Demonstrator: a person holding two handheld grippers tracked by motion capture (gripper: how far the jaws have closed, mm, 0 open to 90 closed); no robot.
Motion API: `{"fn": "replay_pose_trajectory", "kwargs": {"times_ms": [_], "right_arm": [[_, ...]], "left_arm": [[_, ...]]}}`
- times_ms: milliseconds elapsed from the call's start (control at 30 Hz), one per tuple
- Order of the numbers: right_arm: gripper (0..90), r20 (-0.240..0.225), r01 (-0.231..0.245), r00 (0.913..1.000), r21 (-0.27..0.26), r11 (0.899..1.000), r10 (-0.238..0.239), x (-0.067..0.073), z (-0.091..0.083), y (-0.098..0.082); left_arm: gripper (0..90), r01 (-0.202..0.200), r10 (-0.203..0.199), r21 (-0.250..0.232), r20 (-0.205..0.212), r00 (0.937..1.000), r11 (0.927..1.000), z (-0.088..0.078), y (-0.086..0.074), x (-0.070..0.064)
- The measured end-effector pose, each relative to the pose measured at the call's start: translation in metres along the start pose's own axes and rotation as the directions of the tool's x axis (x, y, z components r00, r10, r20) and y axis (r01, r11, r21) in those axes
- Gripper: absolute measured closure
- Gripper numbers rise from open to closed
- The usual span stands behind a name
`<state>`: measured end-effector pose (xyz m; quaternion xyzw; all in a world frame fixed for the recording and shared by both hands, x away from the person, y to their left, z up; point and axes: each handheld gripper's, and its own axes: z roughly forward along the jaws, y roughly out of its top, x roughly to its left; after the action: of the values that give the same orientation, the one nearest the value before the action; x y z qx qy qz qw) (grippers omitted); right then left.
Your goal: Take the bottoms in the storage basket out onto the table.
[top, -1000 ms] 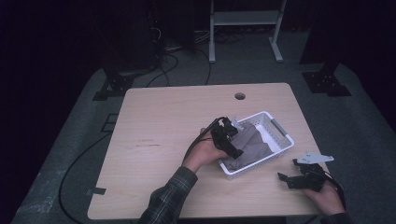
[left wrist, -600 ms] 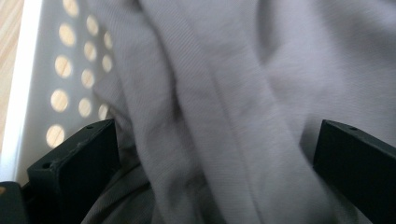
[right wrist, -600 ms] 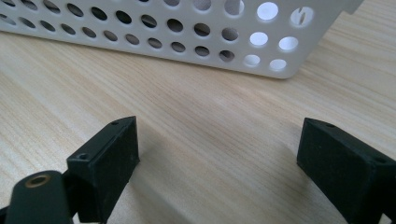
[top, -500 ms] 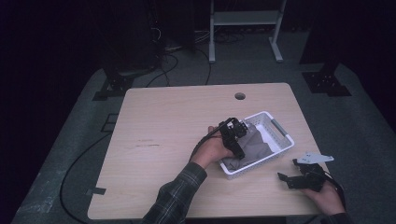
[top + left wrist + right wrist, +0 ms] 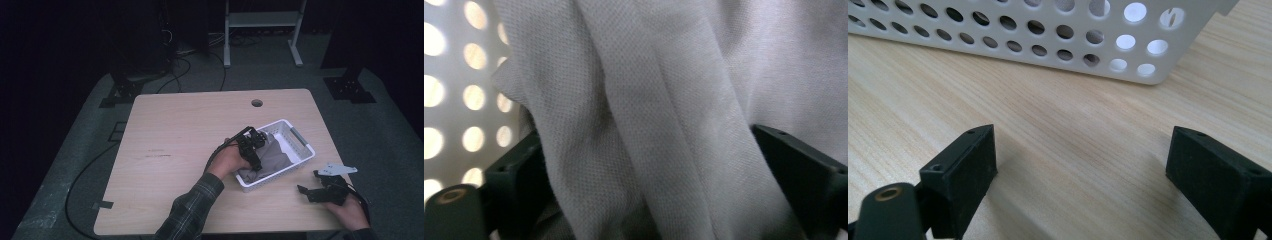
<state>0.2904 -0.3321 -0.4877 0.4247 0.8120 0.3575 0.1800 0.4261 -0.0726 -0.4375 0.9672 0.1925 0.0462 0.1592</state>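
Observation:
A white perforated basket stands on the wooden table, right of the middle. A crumpled grey cloth lies inside it. My left gripper points down into the basket's near-left part. In the left gripper view its jaws stand wide with folds of the grey cloth bunched between them; they have just been closing a little, and the basket's holed wall shows at the left. My right gripper rests low at the table's near right, open and empty, facing the basket's side wall.
A round cable hole sits near the table's far edge. Cables and stand feet lie on the dark floor beyond. The table's left half is bare wood.
The left hand has shifted right and lowered its gripper into the basket onto the cloth. The right hand and its gripper have stayed where they were.

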Motion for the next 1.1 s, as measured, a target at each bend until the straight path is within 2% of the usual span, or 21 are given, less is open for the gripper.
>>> {"fn": "replay_pose_trajectory", "kwargs": {"times_ms": [67,133,167,200,300,400,467,500,533,567,633,700,800,833,867,900,967,1067,1100], "right_arm": [[11.4,0.000,0.000,1.0000,0.000,1.000,0.000,0.000,0.000,0.000],[11.4,0.000,0.000,1.0000,0.000,1.000,0.000,0.000,0.000,0.000],[11.4,0.000,0.000,1.0000,0.000,1.000,0.000,0.000,0.000,0.000],[11.4,0.000,0.000,1.0000,0.000,1.000,0.000,0.000,0.000,0.000],[11.4,0.000,0.000,1.0000,0.000,1.000,0.000,0.000,0.000,0.000],[11.4,0.000,0.000,1.0000,0.000,1.000,0.000,0.000,0.000,0.000],[11.4,0.000,0.000,1.0000,0.000,1.000,0.000,0.000,0.000,0.000],[11.4,0.000,0.000,1.0000,0.000,1.000,0.000,0.000,0.000,0.000],[11.4,0.000,0.000,1.0000,0.000,1.000,0.000,0.000,0.000,0.000],[11.4,0.000,0.000,1.0000,0.000,1.000,0.000,0.000,0.000,0.000],[11.4,0.000,0.000,1.0000,0.000,1.000,0.000,0.000,0.000,0.000],[11.4,0.000,0.000,1.0000,0.000,1.000,0.000,0.000,0.000,0.000],[11.4,0.000,0.000,1.0000,0.000,1.000,0.000,0.000,0.000,0.000],[11.4,0.000,0.000,1.0000,0.000,1.000,0.000,0.000,0.000,0.000],[11.4,0.000,0.000,1.0000,0.000,1.000,0.000,0.000,0.000,0.000],[11.4,0.000,0.000,1.0000,0.000,1.000,0.000,0.000,0.000,0.000],[11.4,0.000,0.000,1.0000,0.000,1.000,0.000,0.000,0.000,0.000],[11.4,0.000,0.000,1.0000,0.000,1.000,0.000,0.000,0.000,0.000],[11.4,0.000,0.000,1.0000,0.000,1.000,0.000,0.000,0.000,0.000]], "left_arm": [[11.8,0.001,-0.001,0.001,0.009,1.0000,1.0000,0.000,0.000,0.000],[16.5,0.027,-0.028,0.010,0.039,0.9989,0.9996,0.000,-0.001,0.002],[18.8,0.027,-0.028,0.010,0.039,0.9989,0.9996,0.000,-0.001,0.002],[22.6,0.028,-0.028,0.006,0.064,0.9975,0.9996,0.000,-0.001,0.003],[25.9,0.026,-0.026,-0.002,0.085,0.9961,0.9996,0.000,-0.002,0.004],[35.8,0.024,-0.024,-0.006,0.108,0.9939,0.9997,-0.002,-0.003,0.006],[42.2,0.021,-0.020,-0.007,0.109,0.9938,0.9998,-0.002,-0.003,0.006],[42.2,0.014,-0.013,-0.009,0.108,0.9940,0.9999,-0.002,-0.003,0.005],[47.7,0.003,-0.002,-0.009,0.106,0.9944,1.0000,-0.002,-0.003,0.004],[47.7,-0.005,0.006,-0.009,0.102,0.9947,0.9999,-0.003,-0.003,0.003],[63.7,0.002,-0.003,0.004,0.096,0.9954,1.0000,-0.006,-0.002,0.002],[72.4,0.007,-0.008,0.013,0.096,0.9953,0.9999,-0.006,-0.002,0.002],[76.3,0.021,-0.024,0.032,0.108,0.9939,0.9993,-0.007,0.000,0.001],[76.9,0.045,-0.050,0.041,0.118,0.9917,0.9981,-0.007,0.000,0.002],[77.5,0.045,-0.050,0.041,0.118,0.9917,0.9981,-0.007,0.000,0.002],[77.9,0.071,-0.076,0.039,0.133,0.9882,0.9967,-0.008,0.000,0.005],[78.2,0.075,-0.079,0.034,0.138,0.9873,0.9966,-0.009,0.000,0.006],[78.7,0.094,-0.092,0.000,0.172,0.9808,0.9956,-0.016,-0.003,0.010],[78.7,0.094,-0.092,0.000,0.172,0.9808,0.9956,-0.016,-0.003,0.010]]}}
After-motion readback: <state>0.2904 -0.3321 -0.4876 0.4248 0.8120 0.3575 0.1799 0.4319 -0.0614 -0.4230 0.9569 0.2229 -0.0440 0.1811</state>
